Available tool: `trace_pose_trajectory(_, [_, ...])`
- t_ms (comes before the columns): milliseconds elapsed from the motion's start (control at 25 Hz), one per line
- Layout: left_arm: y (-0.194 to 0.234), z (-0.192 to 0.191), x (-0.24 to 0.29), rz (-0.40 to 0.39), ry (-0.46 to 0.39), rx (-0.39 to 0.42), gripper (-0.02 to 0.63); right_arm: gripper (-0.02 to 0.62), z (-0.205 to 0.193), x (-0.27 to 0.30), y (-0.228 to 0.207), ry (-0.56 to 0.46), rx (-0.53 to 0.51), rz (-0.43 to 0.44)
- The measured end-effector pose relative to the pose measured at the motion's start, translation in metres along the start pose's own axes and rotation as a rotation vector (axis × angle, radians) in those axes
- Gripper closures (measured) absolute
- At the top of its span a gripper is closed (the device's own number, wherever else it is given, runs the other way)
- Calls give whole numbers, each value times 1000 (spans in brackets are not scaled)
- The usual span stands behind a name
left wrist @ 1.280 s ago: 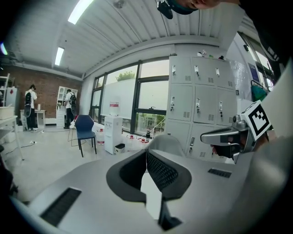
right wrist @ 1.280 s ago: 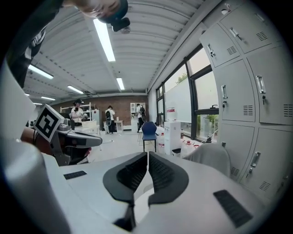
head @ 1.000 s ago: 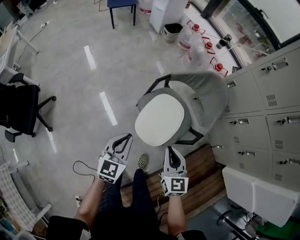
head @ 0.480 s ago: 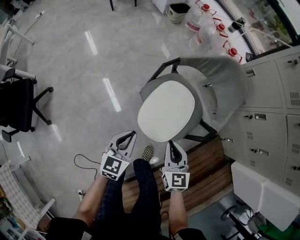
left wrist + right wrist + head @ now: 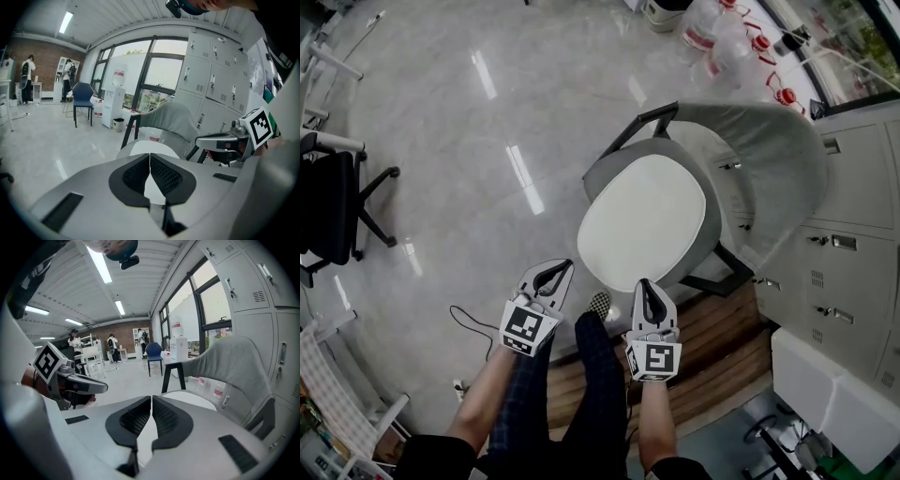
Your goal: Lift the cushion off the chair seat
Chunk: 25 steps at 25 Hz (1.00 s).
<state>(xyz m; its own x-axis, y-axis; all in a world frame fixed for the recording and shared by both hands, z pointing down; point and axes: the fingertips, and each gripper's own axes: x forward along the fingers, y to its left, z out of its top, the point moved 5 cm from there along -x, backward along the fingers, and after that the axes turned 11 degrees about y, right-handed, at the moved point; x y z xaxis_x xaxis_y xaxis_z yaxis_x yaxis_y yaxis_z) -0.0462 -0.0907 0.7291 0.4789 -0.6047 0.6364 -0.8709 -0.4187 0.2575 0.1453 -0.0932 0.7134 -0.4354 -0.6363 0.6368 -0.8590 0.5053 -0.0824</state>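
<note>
A round white cushion point(image 5: 642, 223) lies on the seat of a grey chair point(image 5: 759, 159) with black arms. Both grippers hover just short of the seat's near edge, not touching it. My left gripper point(image 5: 563, 266) is shut with nothing in it, off the cushion's near left rim. My right gripper point(image 5: 643, 283) is also shut and empty, at the near rim's middle. In the left gripper view the shut jaws point(image 5: 150, 155) point at the cushion point(image 5: 140, 147). The right gripper view has its shut jaws point(image 5: 151, 398) before the cushion point(image 5: 192, 397) and the backrest point(image 5: 234, 362).
Grey lockers point(image 5: 862, 262) stand right of the chair, with water bottles point(image 5: 712, 28) beyond. A black office chair point(image 5: 328, 206) is at far left. My legs and a checkered shoe point(image 5: 598, 303) stand on a wooden platform point(image 5: 722, 347). A cable point(image 5: 464, 323) lies on the floor.
Both grippers have dropped lower and now sit closer to the seat's near edge. The chair looks larger and nearer in the head view. Both jaws stayed shut.
</note>
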Motion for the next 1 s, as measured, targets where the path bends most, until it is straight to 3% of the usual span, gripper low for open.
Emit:
trace_pose_trajectory(640, [42, -64, 77, 7, 61, -42, 588, 563, -58, 55, -20, 53, 20, -29])
trace_pose_trajectory(1000, [52, -84, 113, -56, 134, -116, 586, 563, -72, 72, -24, 90, 37, -28])
